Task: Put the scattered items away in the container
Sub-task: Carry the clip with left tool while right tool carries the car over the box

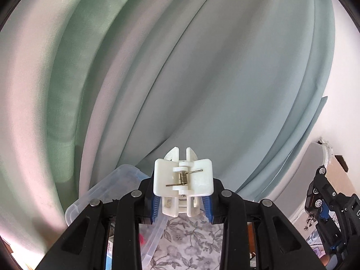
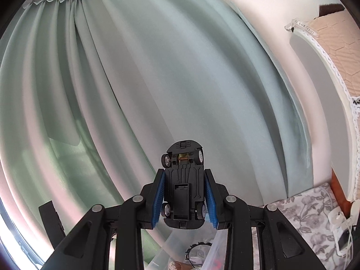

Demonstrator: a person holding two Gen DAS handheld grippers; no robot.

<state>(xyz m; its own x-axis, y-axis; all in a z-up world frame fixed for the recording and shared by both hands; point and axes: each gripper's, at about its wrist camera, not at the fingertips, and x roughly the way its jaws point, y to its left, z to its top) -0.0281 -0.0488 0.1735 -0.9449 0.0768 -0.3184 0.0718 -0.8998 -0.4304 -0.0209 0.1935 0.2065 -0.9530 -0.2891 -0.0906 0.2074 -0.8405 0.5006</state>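
My left gripper clamps a white clip at lower centre; my right gripper pinches a toy car, underside up, likewise.

Both pictures are bright with soft daylight. It comes through the pale green curtain, which glows pink and white on the left. In the right wrist view, a very bright white strip shines at the bottom left edge. The round lens bends everything, so the curtain folds curve like a bowl, and the corners go black. Dark, soft shadows sit in the folds. The middle looks sharp. The edges look a little fuzzy.
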